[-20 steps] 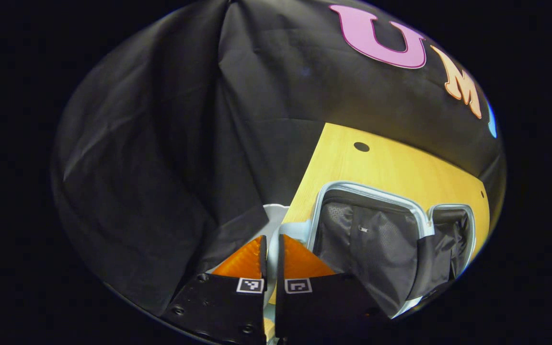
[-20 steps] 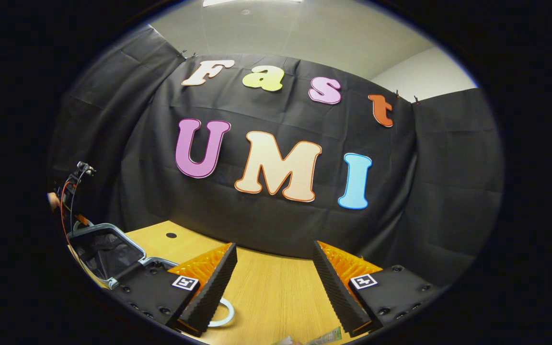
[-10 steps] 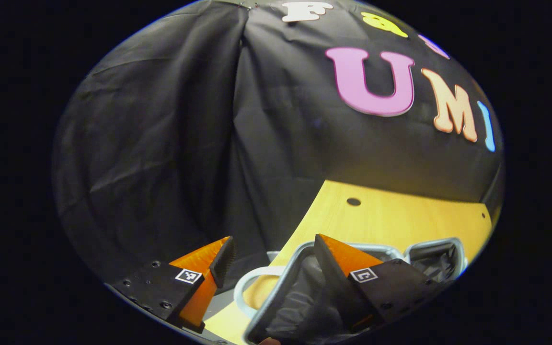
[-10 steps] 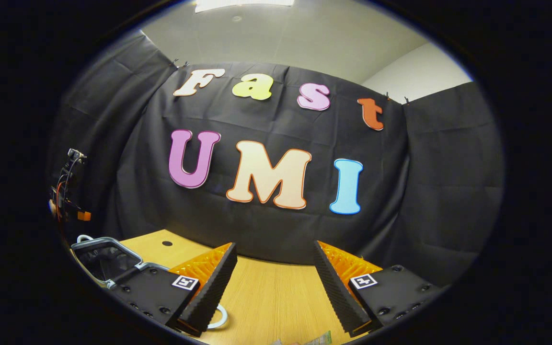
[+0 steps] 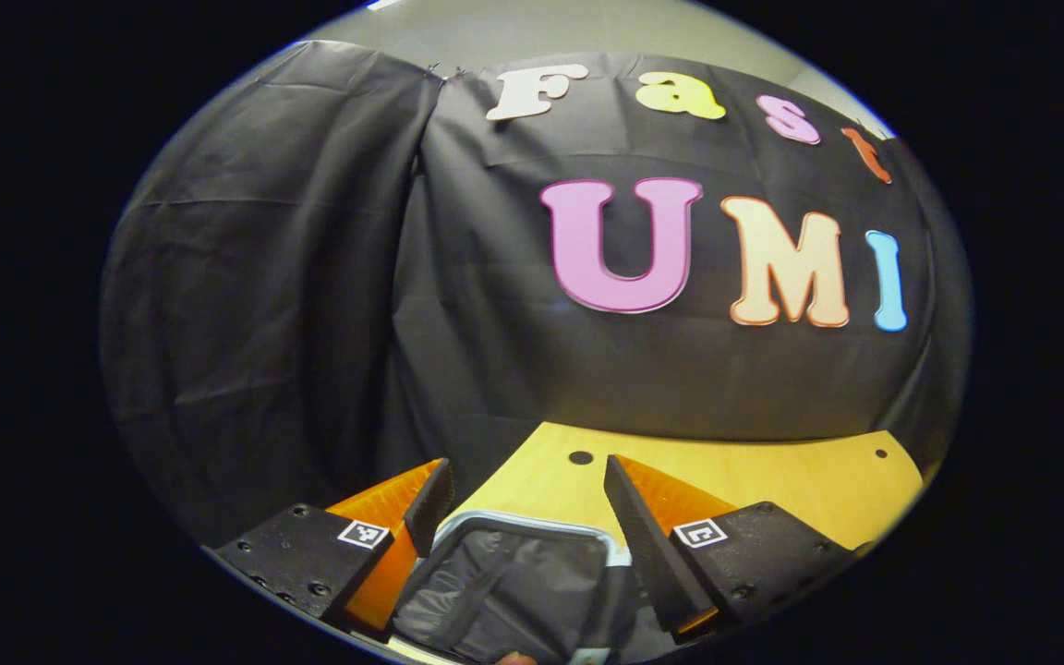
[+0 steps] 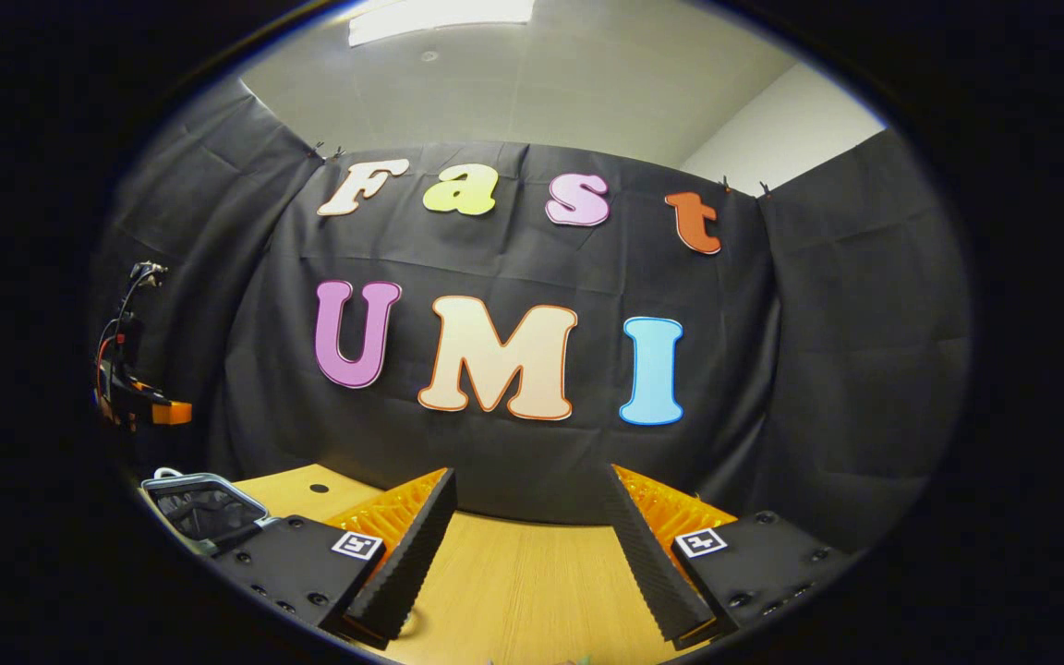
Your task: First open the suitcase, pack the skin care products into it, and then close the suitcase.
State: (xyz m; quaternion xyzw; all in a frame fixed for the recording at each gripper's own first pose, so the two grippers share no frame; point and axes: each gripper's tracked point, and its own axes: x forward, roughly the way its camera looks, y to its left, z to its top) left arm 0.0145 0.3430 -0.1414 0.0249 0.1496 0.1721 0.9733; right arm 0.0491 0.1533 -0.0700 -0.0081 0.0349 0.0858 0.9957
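Note:
The suitcase [image 5: 506, 584] lies open on the wooden table [image 5: 735, 480], showing a pale grey rim and black lining. In the left gripper view one lined half sits low between my fingers. My left gripper [image 5: 526, 478] is open above it and holds nothing. In the right gripper view the suitcase [image 6: 202, 507] is at the far left edge, and the left gripper [image 6: 149, 408] hangs in the air above it. My right gripper [image 6: 529, 480] is open over bare table [image 6: 523, 591], with nothing between its fingers.
The black cloth wall stands close behind the table's far edge and wraps round the left side. Two small dark holes [image 5: 580, 457] mark the tabletop near the back. Bare wood stretches right of the suitcase.
My left gripper was shut a second ago, has opened, and has lifted and tilted up, so the suitcase dropped low in its view. The right gripper view tilted up slightly, and its gripper stayed open.

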